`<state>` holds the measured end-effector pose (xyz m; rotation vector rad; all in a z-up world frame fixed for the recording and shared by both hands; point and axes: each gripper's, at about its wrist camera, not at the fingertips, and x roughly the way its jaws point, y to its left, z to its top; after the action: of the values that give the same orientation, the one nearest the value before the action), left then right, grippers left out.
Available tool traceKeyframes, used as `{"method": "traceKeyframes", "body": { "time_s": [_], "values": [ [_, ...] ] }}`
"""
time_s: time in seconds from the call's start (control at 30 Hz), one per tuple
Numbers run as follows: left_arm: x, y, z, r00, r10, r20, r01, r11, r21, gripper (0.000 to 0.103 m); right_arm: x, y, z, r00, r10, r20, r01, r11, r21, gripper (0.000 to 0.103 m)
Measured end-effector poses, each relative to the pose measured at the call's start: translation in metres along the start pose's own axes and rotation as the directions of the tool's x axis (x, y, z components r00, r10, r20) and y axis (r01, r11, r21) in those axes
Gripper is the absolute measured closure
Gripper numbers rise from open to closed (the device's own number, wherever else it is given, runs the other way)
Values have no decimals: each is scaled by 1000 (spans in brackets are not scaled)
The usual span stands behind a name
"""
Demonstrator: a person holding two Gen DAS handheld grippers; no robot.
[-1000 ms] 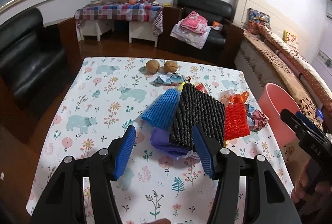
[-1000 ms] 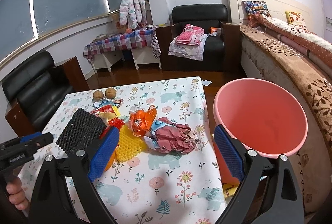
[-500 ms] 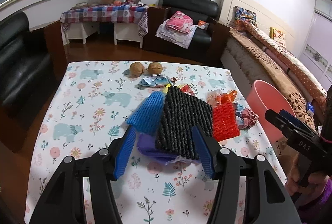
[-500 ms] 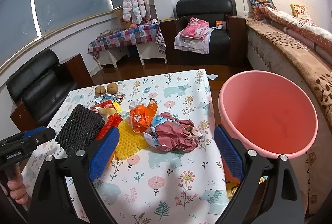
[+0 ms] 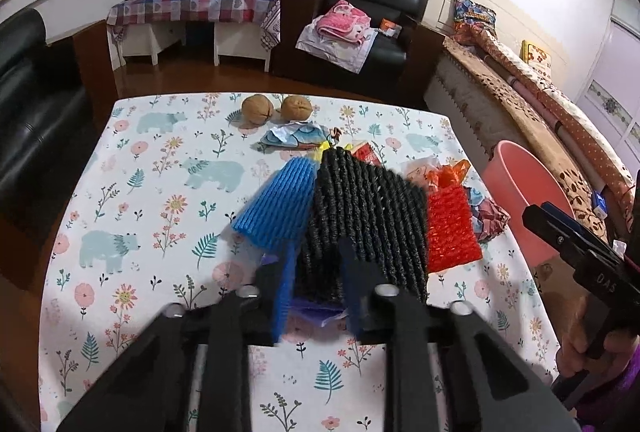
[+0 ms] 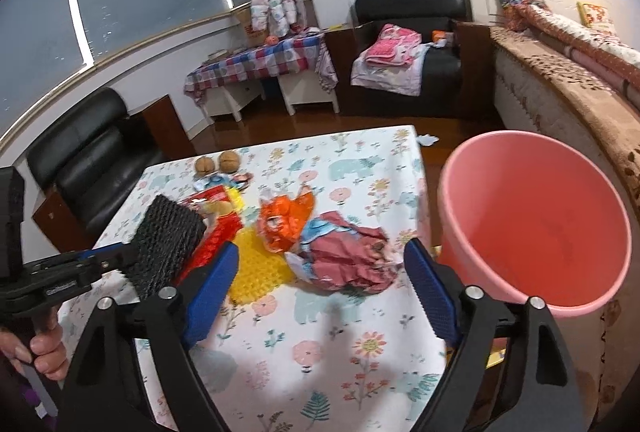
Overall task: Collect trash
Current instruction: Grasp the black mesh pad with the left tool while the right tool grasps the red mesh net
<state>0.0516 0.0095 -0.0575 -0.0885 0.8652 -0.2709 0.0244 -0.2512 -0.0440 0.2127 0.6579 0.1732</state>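
Note:
A pile of trash lies on the flowered table [image 5: 132,192]. My left gripper [image 5: 316,286] is shut on the near edge of a black foam net [image 5: 360,216]; the net also shows in the right wrist view [image 6: 168,240]. Beside it lie a blue foam net [image 5: 276,208], a red foam net [image 5: 450,232] and a purple wrapper [image 5: 316,312]. My right gripper [image 6: 324,296] is open and empty above the table, with a crumpled maroon wrapper [image 6: 348,260], an orange wrapper [image 6: 284,220] and a yellow foam net [image 6: 256,264] ahead of it. A pink bucket [image 6: 532,224] stands at the table's right side.
Two walnuts [image 5: 276,108] and a pale blue wrapper [image 5: 292,138] lie at the far end of the table. A black sofa [image 5: 28,128] stands to the left, an armchair with clothes [image 5: 352,32] behind, and a bed [image 5: 532,96] to the right.
My left gripper moved forward to the pile and closed on the black foam net. My right gripper stayed open and shifted a little over the table.

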Motion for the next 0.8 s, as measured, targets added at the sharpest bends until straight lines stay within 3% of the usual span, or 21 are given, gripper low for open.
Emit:
{"method": "traceKeyframes", "body": {
  "time_s": [0.3,0.5,0.67,0.73,0.8],
  "values": [
    [-9,9,1,999,-26,37,27,999,-34,94,13,23,-1,984,163,-74,-163,987,8,25],
    [-21,14,3,997,-29,68,33,998,-50,94,34,38,-5,966,209,-152,-207,978,29,37],
    [-25,19,2,997,-25,77,30,997,-66,94,46,46,-7,955,221,-198,-219,975,34,58],
    [-26,20,1,997,-24,79,30,997,-71,94,47,49,-8,952,225,-208,-225,974,21,76],
    [-27,20,2,996,-24,82,30,997,-73,94,46,49,-7,948,237,-211,-238,971,21,86]
  ]
}}
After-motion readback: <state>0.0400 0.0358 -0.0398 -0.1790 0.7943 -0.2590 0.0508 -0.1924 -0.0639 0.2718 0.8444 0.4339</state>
